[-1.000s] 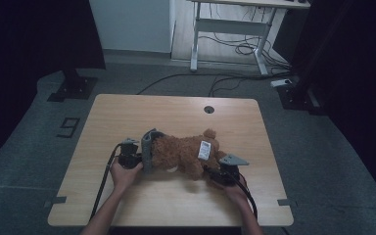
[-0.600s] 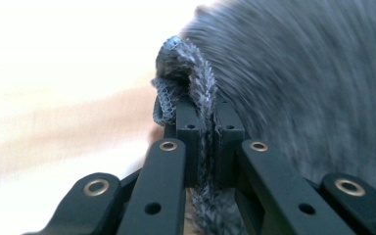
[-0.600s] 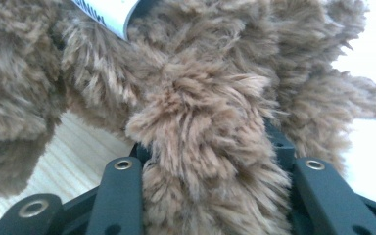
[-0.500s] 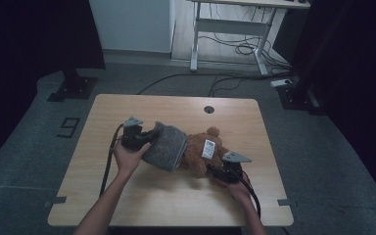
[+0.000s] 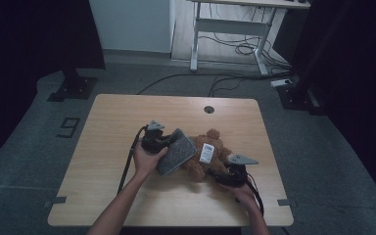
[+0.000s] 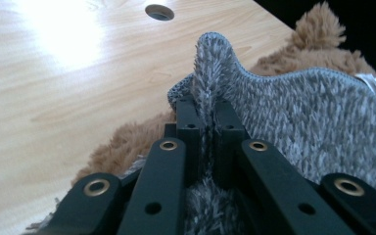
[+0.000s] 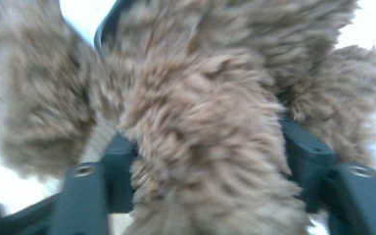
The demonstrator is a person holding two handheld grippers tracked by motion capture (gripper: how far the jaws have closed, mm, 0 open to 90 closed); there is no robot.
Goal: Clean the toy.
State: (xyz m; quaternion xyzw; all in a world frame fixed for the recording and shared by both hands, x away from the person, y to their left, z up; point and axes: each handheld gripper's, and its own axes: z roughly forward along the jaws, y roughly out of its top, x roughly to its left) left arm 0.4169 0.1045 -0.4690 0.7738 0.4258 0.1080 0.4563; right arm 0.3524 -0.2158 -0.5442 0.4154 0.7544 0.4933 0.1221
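On the wooden desk (image 5: pixel 127 117) lies a brown plush toy (image 5: pixel 210 156), and a grey fuzzy cloth (image 5: pixel 176 152) covers its left part, so this part is hidden. The left gripper (image 5: pixel 162 143) has its jaws clenched on a raised fold of the cloth; this shows clearly in the left gripper view. The right gripper (image 5: pixel 220 175) is at the toy's near side. Its jaws have just been opening, with brown fur between them. That view is blurred, so I cannot tell if the pads press on the fur.
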